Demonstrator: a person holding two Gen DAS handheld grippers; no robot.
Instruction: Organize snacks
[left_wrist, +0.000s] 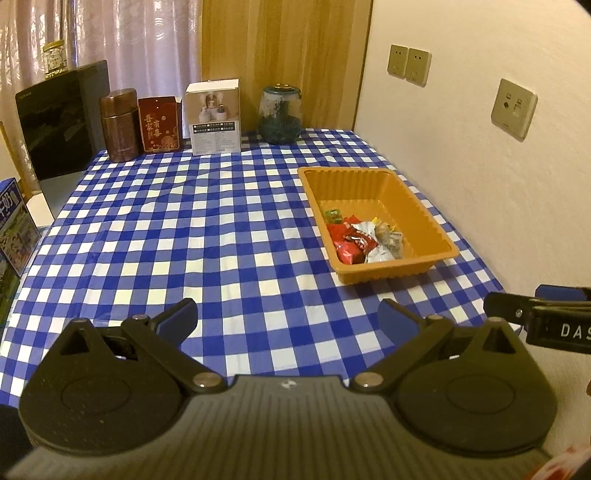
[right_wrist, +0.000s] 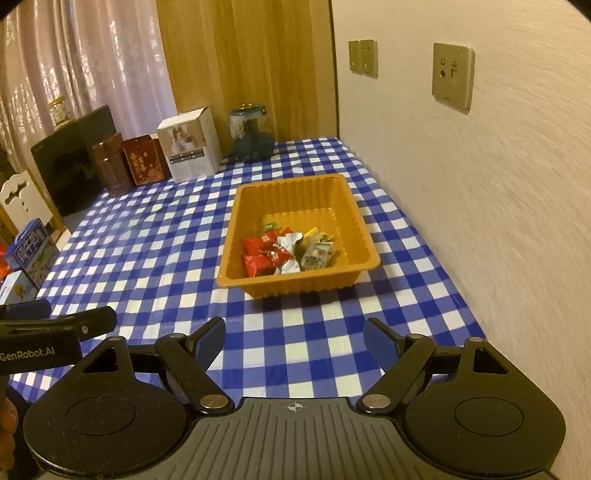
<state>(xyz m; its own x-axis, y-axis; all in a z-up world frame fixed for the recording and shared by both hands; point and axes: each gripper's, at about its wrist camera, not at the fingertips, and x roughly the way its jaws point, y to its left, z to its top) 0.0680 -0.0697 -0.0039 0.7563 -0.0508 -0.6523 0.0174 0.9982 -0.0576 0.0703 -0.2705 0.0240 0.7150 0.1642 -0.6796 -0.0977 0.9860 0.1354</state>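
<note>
Left wrist view — tray: the orange tray (left_wrist: 376, 218) sits on the checked bench (left_wrist: 184, 229), hard by the wall side.
Left wrist view — snacks: the wrapped snacks (left_wrist: 364, 238) are piled in the tray's near corner; no loose ones show on the cloth around the tray.
Left wrist view — left claw: the left claw (left_wrist: 287, 319) hangs released and empty, short of the tray's near rim.
Right wrist view — right claw: the right claw (right_wrist: 294, 341) is spread wide too, nothing gripped, just short of the tray.
Right wrist view — advice: sorting looks about finished, I'd say; keep both claws released and clear of the tray's rim so nothing tips.
Right wrist view — backdrop: the boxes (right_wrist: 190, 151) and the jar (right_wrist: 251, 136) beyond the tray look like bystanders.
</note>
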